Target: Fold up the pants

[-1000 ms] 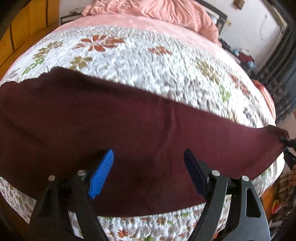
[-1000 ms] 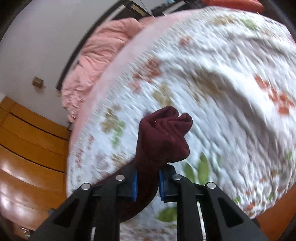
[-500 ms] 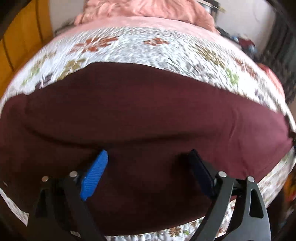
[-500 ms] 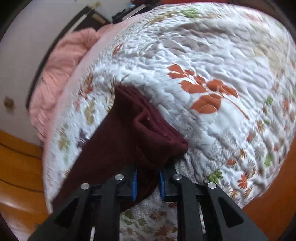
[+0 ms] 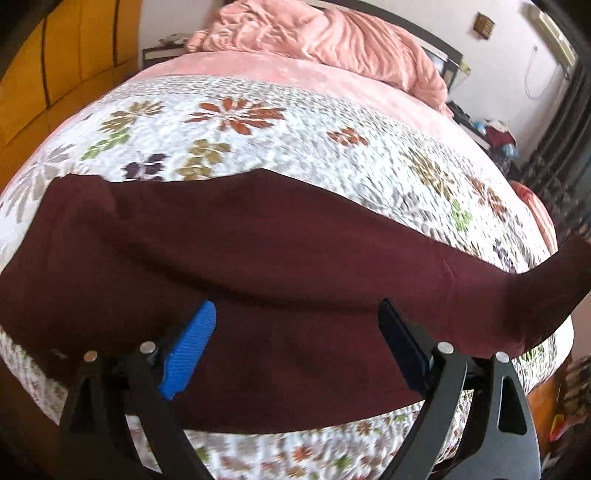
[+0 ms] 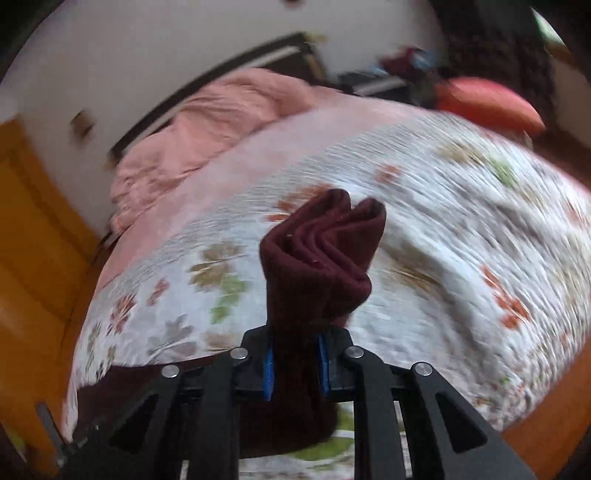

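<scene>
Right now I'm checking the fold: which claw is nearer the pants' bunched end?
Right. The right claw is clamped on the bunched end; the left claw hangs open above the pants' spread middle.

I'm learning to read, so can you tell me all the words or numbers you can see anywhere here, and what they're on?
None: there are no words or numbers to read.
The maroon pants are plain, with no label showing.
The quilt has only flowers.
The small plaque on the wall is too small to read.
The right wrist view is blurred.
</scene>
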`<state>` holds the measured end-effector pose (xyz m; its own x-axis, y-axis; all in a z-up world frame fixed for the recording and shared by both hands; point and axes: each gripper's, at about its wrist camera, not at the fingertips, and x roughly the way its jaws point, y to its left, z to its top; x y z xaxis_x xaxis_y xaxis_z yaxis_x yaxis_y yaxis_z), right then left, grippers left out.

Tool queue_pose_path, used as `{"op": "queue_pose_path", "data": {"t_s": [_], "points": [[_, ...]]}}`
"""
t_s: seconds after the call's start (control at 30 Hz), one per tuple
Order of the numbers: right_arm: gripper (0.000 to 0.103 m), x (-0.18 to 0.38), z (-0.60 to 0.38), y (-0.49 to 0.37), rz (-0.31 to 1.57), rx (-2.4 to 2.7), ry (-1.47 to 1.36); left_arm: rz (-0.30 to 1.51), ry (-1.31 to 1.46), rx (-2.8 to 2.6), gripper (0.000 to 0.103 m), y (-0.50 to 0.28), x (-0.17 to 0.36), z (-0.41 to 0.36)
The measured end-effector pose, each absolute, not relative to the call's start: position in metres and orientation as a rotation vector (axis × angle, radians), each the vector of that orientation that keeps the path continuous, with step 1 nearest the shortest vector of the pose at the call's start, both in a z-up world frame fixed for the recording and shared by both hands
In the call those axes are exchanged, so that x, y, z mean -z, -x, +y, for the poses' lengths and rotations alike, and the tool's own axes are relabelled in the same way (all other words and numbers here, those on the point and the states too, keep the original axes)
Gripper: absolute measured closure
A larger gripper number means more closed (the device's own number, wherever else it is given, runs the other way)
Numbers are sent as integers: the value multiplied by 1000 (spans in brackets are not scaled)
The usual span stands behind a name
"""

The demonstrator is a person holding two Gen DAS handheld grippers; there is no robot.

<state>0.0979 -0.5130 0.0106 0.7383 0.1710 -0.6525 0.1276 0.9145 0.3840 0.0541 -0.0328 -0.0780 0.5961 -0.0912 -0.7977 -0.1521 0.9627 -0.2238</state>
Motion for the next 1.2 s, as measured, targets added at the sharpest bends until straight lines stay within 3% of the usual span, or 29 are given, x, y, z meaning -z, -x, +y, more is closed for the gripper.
{"op": "queue_pose_path", "data": {"t_s": [0.3,0.77,0.8,0.83,0.93,1.03,1.2], "points": [[84,-30,-353,-109,768,-283,-190,912,408,-133,14,-34,72,21],[83,72,-192,-89,991,-491,59,899,507,-175,13,-16,76,57],[78,80,-186,-86,1000,-497,92,900,510,-175,13,-16,77,57],[63,87,-183,-83,1015,-524,114,902,512,-175,13,-16,78,57],[35,88,-183,-74,1033,-618,91,918,519,-171,13,-17,83,58],[27,68,-202,-62,1017,-707,-26,924,533,-167,13,-16,86,60],[26,44,-222,-54,971,-655,-17,922,562,-162,13,-17,88,63]]}}
